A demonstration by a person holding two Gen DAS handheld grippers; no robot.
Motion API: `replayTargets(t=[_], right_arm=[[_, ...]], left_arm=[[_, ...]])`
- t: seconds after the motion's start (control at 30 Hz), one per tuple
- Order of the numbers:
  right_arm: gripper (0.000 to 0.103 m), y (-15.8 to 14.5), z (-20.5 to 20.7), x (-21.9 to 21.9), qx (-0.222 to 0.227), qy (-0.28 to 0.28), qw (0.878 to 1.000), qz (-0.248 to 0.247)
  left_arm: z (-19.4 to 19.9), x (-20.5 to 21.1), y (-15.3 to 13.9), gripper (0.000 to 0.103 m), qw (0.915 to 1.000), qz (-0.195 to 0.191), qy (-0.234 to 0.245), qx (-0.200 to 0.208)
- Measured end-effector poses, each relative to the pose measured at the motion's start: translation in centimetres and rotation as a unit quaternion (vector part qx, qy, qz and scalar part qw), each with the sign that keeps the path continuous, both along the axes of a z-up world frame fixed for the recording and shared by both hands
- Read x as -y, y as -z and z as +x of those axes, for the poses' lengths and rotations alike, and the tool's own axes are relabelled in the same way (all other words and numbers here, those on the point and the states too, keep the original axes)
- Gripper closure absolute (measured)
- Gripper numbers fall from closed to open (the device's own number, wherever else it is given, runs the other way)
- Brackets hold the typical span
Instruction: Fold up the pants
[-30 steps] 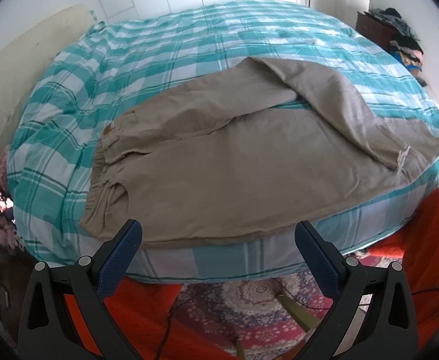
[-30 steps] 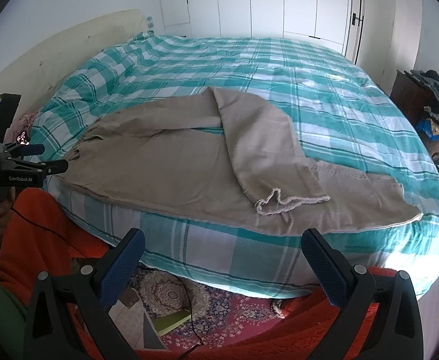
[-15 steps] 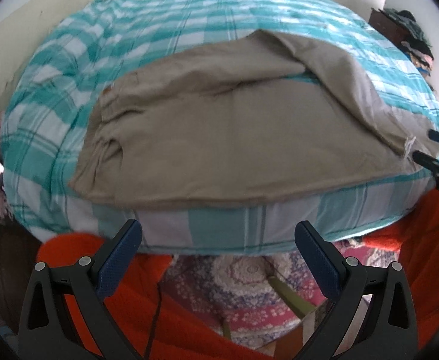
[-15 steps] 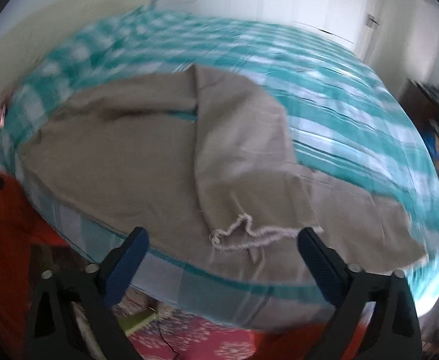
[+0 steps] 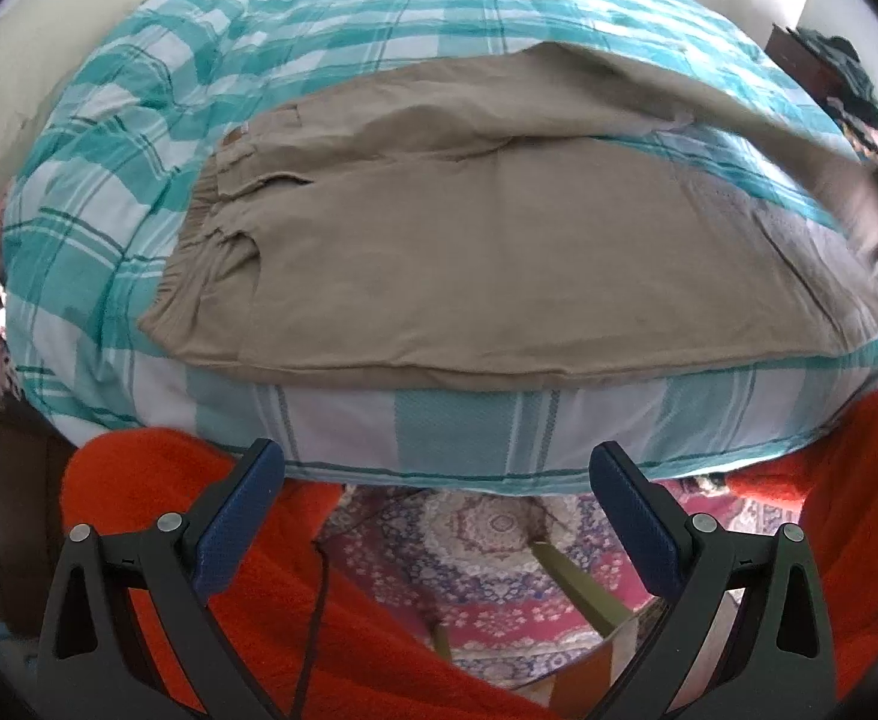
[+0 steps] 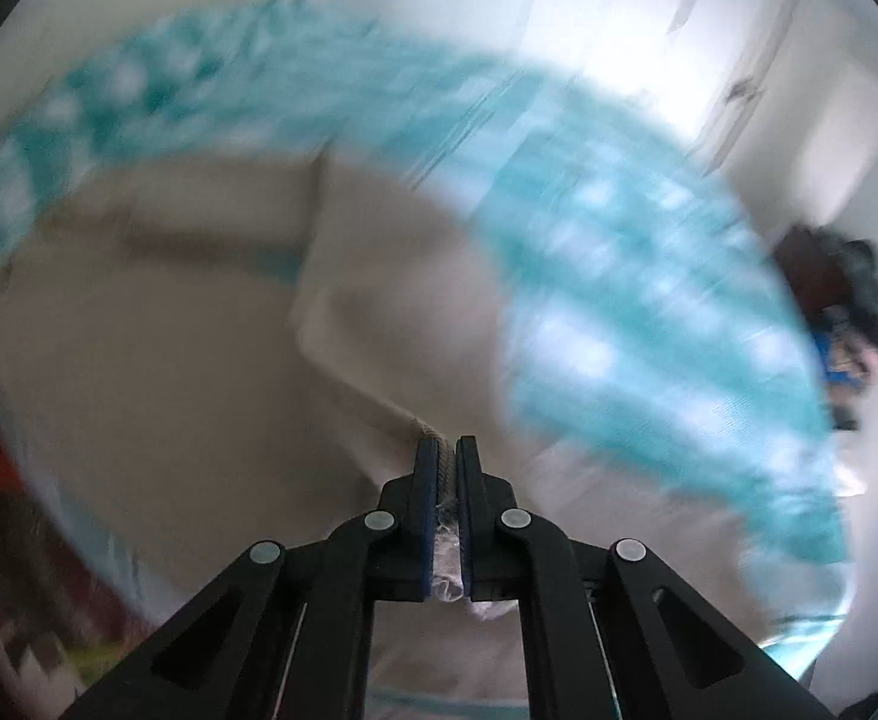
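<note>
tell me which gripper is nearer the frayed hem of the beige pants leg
Right. The right gripper is clamped on the frayed hem; the left gripper hangs open below the bed edge, apart from the beige pants.

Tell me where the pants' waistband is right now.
In the left wrist view, the waistband lies at the pants' left end, on the checked bedspread.

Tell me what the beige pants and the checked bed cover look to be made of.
Beige pants: probably matte woven cotton or linen; they crease softly, and the hem is frayed.
Teal-and-white checked bed cover: likely woven cotton, dull finish, soft rumples.
</note>
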State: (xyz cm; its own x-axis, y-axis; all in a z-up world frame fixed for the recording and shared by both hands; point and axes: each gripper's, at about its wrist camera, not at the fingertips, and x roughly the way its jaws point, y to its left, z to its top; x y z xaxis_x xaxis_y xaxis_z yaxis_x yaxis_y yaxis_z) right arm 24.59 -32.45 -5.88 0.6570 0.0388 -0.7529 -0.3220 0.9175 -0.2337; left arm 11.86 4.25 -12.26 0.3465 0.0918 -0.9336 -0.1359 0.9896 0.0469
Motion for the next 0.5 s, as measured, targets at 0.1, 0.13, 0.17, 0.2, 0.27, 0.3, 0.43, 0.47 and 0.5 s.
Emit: replayTargets(t=[0.1,0.13,0.17,0.2,0.27,0.3,0.43,0.47,0.5], right_arm=[[0.097,-5.4,0.0,2.1,0.068,0.031,0.997,0.018],[0.098,-6.7,-0.3,2.2,0.080,0.028,0.996,0.019],[0.098,-7.2,-0.6,1.8,0.078,0.018,0.997,0.017],[0.098,-7.4,-1.3,1.0,0.069,-0.002,0.997,0.014],[0.098,-6.3,-2.7,-0.9,0.037,-0.054,0.998,-0.009],[0.098,-5.4,-3.5,-1.9,0.017,-0.081,0.996,-0.024],[0.098,-2.6,-5.9,-3.5,-0.039,-0.136,0.990,-0.030],[0.098,-2.3,-5.5,-3.2,-0.050,-0.139,0.989,-0.023],[0.098,-2.5,-4.4,-2.8,-0.061,-0.138,0.988,-0.011]], left_arm=[[0.4,0.7,0.5,0.001,0.9999,-0.005,0.010,-0.006],[0.5,0.9,0.6,0.001,0.9999,-0.004,0.014,-0.007],[0.6,1.1,0.7,0.001,0.9998,-0.003,0.019,-0.007],[0.7,1.3,0.9,0.001,0.9997,-0.002,0.023,-0.008],[1.1,1.6,1.4,0.001,0.9995,0.001,0.029,-0.015],[1.3,1.7,1.6,0.001,0.9994,0.002,0.030,-0.017],[2.4,2.0,3.0,0.001,0.9987,-0.001,0.036,-0.036],[2.7,2.1,3.3,0.001,0.9984,-0.003,0.038,-0.042],[3.1,2.2,3.7,0.001,0.9981,-0.005,0.040,-0.048]])
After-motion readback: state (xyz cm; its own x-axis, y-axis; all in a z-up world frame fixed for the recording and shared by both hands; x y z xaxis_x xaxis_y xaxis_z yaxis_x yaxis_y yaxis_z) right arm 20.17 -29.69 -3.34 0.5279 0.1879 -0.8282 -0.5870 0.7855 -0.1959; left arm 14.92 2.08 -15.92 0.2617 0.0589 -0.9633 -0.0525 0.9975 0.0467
